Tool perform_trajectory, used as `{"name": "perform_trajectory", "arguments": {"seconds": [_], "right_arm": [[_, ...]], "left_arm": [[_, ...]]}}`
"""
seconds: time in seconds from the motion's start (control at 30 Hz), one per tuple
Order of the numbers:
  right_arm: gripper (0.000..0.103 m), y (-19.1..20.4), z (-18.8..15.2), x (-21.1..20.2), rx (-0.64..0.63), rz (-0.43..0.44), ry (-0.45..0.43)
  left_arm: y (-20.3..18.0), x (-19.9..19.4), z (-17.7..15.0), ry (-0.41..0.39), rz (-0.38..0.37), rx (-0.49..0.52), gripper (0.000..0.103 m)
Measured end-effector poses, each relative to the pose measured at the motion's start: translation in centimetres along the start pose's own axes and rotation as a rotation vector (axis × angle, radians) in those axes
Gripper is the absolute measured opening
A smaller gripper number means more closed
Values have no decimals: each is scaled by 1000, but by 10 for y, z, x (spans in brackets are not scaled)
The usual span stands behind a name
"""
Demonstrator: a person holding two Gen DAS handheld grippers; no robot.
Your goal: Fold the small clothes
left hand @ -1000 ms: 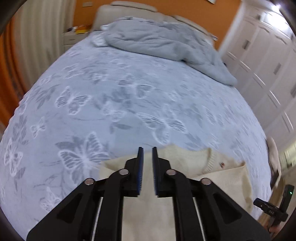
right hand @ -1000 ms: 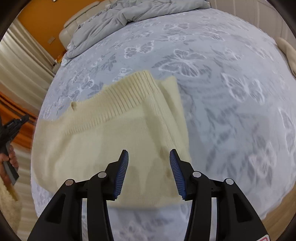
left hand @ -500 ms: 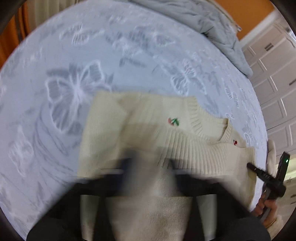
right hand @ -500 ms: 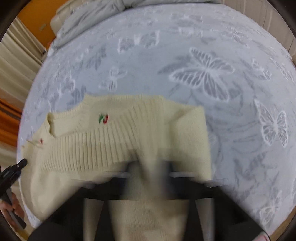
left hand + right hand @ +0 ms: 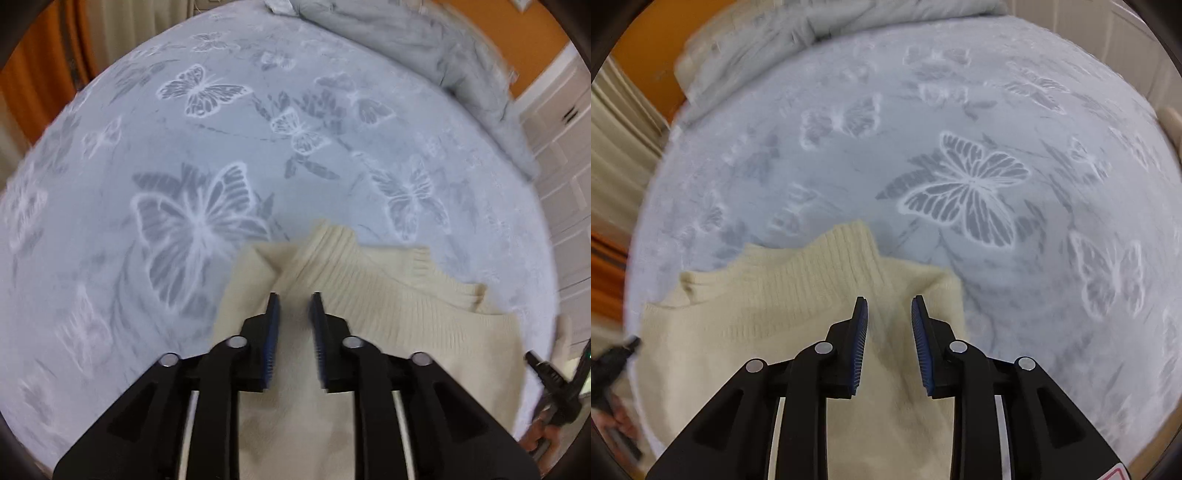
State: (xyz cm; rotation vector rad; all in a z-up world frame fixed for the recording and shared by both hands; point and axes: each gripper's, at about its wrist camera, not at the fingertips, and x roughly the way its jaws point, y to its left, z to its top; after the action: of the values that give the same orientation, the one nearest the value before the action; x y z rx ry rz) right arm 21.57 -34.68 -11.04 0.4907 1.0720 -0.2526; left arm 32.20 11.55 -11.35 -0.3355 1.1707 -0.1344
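**Cream sweater on butterfly bedspread, both tongs over it**

Butterfly-print bedspread (image 5: 184,155) filled the background in both wrist views. My left gripper (image 5: 294,301) stood narrowly parted, jaws opening, nothing pinched between the pads, only knit below the gap. My right gripper (image 5: 889,304) stood likewise, opening, pads clear of the fabric. Cream sweater (image 5: 768,295) lay partly folded at the near edge of the bed, its ribbed band turned up toward the far side. Grey duvet (image 5: 424,44) lay bunched at the head, well apart.
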Motion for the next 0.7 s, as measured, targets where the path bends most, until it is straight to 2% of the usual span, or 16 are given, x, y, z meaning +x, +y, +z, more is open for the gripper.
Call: {"name": "perform_trajectory", "arguments": {"seconds": [0.03,0.07,0.1,0.13,0.2,0.27,0.37,0.43,0.5,0.53,0.57,0.6,0.63,0.7], "right_arm": [[38,-3,-8,-10,2,18,-19],[55,-9,-24,-29,-4,21,-44],[62,-13,-38,-41,-10,10,-63],[70,-18,-53,-52,-17,-3,-84],[73,-32,-85,-65,-20,-29,-85],[74,-46,-108,-60,7,-32,-25],[75,-60,-128,-41,91,18,57],[75,-64,-131,-28,154,88,90],[76,-61,-129,-12,221,141,119],[73,-59,-128,-8,245,145,124],[43,-56,-124,-6,267,142,117],[23,-53,-123,-7,275,152,106],[22,-49,-118,-10,282,195,110],[19,-41,-111,-29,269,222,70]], "left_arm": [[7,-12,-11,-23,-34,-14,53],[14,-24,-21,-48,-49,-22,70],[23,-38,-34,-82,-56,-30,75],[33,-49,-48,-105,-48,-41,85],[55,-56,-73,-108,-30,-95,89],[75,-51,-93,-69,-32,-180,89],[98,-28,-115,21,-75,-348,89],[102,-16,-123,44,-137,-425,89],[98,-12,-125,35,-149,-460,87],[96,-12,-125,32,-195,-469,67],[94,-11,-123,47,-228,-486,46],[93,-15,-122,45,-225,-495,39],[92,-21,-120,38,-250,-493,28],[86,-40,-116,19,-266,-456,21]]}}
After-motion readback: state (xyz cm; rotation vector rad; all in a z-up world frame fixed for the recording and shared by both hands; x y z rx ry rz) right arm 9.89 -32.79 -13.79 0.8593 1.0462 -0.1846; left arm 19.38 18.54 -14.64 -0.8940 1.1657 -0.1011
